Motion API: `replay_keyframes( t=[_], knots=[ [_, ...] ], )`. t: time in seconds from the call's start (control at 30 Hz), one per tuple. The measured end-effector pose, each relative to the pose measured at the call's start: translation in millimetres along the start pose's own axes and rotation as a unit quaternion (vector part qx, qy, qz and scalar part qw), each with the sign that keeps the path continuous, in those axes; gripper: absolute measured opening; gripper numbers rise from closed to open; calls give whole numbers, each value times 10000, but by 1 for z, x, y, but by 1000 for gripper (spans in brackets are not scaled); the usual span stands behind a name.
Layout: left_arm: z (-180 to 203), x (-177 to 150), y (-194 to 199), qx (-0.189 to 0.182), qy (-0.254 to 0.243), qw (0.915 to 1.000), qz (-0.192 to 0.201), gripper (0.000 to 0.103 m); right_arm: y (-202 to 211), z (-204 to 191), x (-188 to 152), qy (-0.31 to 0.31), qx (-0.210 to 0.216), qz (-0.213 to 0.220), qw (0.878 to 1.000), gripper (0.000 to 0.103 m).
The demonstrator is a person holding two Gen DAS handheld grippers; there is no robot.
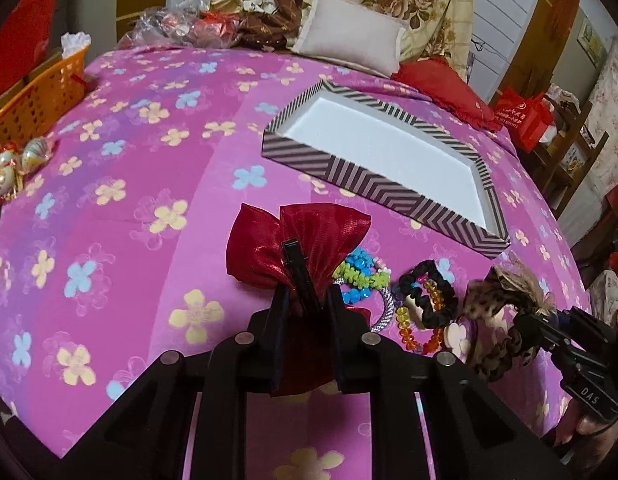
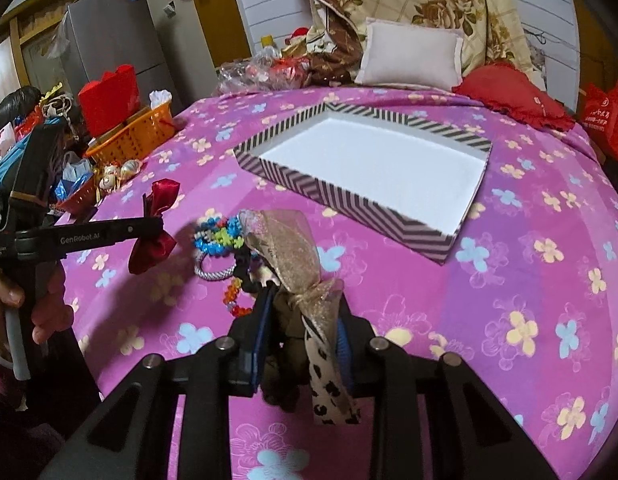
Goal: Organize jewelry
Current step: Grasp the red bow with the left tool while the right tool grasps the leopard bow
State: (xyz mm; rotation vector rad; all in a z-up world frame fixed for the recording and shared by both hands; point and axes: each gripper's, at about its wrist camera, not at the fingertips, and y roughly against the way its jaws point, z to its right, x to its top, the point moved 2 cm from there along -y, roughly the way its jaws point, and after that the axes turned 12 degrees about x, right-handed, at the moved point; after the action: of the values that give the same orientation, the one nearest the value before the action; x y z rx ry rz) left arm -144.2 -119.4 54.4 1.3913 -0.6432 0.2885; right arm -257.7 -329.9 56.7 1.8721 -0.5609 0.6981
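both hand-held grippers hold soft, light bows: left hand-held gripper [image 1: 305, 300] clamps the red bow [image 1: 285, 246] at its clip, right hand-held gripper [image 2: 305, 320] pinches the leopard bow [image 2: 293, 264], near the bed's [image 2: 509, 280] front edge; striped box [image 2: 341, 200] sits mid-bed.

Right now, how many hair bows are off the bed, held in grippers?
2. The red bow is clamped in the left gripper; the leopard-print bow is clamped in the right gripper. More may hide in the pile.

1. A tray [image 2: 473, 152] is set on the bed [image 2: 509, 280], toward the pillow [image 2: 409, 56] at its far edge.
2. Bracelets [image 2: 219, 232] are piled before the tray.
3. A basket [image 2: 133, 140] is placed at the left edge.
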Motion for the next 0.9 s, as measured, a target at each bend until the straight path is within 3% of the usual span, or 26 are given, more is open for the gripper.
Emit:
replay_keyframes(
  t=[0.9],
  knots=[
    [36,40,-1,313,-491,9979,285,0,9,11,44,85,-318,238,9992,30]
  ],
)
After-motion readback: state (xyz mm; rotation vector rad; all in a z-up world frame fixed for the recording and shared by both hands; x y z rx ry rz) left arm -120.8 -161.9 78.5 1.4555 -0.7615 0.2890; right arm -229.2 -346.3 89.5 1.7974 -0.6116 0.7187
